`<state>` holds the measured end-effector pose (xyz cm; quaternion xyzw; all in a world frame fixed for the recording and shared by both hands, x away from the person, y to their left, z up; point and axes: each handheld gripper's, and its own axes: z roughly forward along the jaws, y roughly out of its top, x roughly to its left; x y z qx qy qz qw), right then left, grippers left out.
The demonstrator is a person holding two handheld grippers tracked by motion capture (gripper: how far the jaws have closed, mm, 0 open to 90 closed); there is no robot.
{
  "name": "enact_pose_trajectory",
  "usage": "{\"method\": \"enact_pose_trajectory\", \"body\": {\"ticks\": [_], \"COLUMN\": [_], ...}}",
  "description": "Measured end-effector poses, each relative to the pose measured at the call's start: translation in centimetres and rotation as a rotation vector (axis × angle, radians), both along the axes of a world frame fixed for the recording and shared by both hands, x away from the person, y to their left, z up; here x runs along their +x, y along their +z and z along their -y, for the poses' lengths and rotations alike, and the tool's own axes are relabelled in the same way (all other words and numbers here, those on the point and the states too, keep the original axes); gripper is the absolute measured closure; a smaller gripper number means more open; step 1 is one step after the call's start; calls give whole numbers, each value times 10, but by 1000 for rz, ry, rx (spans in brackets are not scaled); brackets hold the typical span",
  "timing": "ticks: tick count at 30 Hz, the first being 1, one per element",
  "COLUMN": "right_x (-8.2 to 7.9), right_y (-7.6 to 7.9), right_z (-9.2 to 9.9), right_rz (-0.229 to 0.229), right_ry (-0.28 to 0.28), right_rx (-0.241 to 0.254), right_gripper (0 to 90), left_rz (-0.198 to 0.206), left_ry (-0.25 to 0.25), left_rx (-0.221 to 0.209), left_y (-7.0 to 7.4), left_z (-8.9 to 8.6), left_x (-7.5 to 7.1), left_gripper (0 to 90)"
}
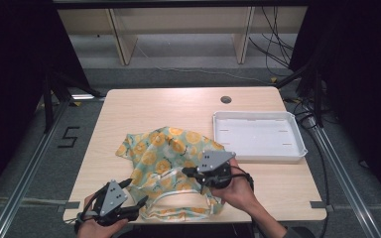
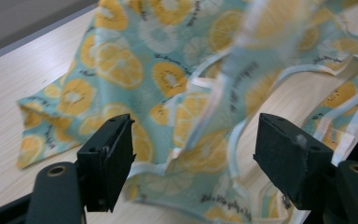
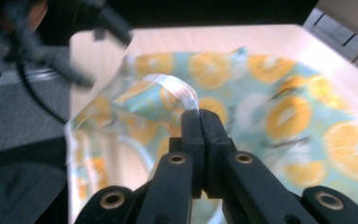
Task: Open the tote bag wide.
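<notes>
**On the table: patterned garment, one gripper clamped to its trim**

Across the near half of the wooden table [image 1: 188, 106], a crumpled garment [image 1: 171, 158] in pale blue with orange and lemon slices, edged in white trim. Near the front edge, looped white straps spilling toward the person's side. Beside it to the right, just apart from the cloth, a white tray [image 1: 259, 135] with raised walls. Farther back on the tabletop, a small round cable hole [image 1: 225, 99].

Over the right part of the garment, the right gripper [image 1: 191, 173], held in a hand [image 1: 238, 191] coming in from below. Jaws pressed tight together, pinching a fold of white trim [image 3: 177, 88]; cloth drawn up into a small peak at the fingertips [image 3: 199, 115], seen close in the right gripper view.

At the front left corner of the table, the left gripper [image 1: 131, 193], just beside the garment's near-left edge. Jaws spread wide, nothing pinched. Ahead of them in the left gripper view, cloth [image 2: 168, 88] and strap lying between and beyond the two black pads [image 2: 109, 158], apart from both.
</notes>
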<state>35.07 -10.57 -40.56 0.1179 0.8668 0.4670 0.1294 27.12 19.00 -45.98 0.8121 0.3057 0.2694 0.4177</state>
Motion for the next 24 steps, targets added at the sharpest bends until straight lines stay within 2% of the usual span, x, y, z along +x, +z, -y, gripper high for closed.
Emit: {"method": "enact_pose_trajectory", "body": {"ticks": [1, 2, 4, 5, 7, 8, 9, 11, 12, 13, 14, 15, 17, 18, 21, 22, 23, 24], "right_x": [6, 12, 21, 24, 31, 36, 38, 45, 55, 55, 68, 68, 79, 90, 95, 97, 99, 97], "right_y": [3, 6, 11, 13, 17, 19, 20, 23, 22, 22, 17, 17, 10, 4, -2, -4, -4, -5], "right_z": [0, 1, 0, -1, -3, -3, -4, -3, -2, -2, 0, 0, 3, 5, 6, 7, 7, 7], "right_rz": [6, 10, 13, 10, 16, 22, 21, 27, 27, 27, 44, 44, 29, 24, -3, 1, 11, -3], "right_ry": [1, -3, -12, -21, -23, -33, -36, -59, -85, -85, -113, -113, -147, -181, -196, -201, -187, -215], "right_rx": [3, 14, 27, 31, 33, 38, 44, 43, 39, 39, 16, 16, -7, -26, -29, -36, -57, -56], "right_gripper": [900, 900, 900, 900, 900, 900, 900, 900, 900, 900, 900, 900, 900, 900, 899, 892, 867, 839], "left_rz": [-9, 10, 21, 44, 108, 111, 98, 82, 92, 92, 87, 87, 74, 69, 33, 21, 17, -5], "left_ry": [0, -12, -11, -7, -15, -13, -32, -97, -155, -155, -166, -176, -187, -195, -203, -204, -208, -201], "left_rx": [16, 48, 102, 101, 163, 185, 189, 171, 177, 177, 130, 112, 54, 39, -43, -67, -71, -90], "left_y": [-1, -2, -4, -6, -9, -10, -10, -8, -1, -1, 4, 9, 21, 25, 38, 42, 46, 51], "left_z": [5, 8, 16, 21, 28, 30, 32, 36, 37, 37, 39, 39, 39, 39, 37, 37, 36, 37], "left_x": [2, 7, 14, 19, 31, 36, 41, 49, 52, 52, 54, 56, 61, 63, 73, 77, 82, 89], "left_gripper": [264, 258, 255, 255, 277, 289, 318, 536, 703, 754, 805, 805, 869, 892, 893, 893, 893, 893]}}
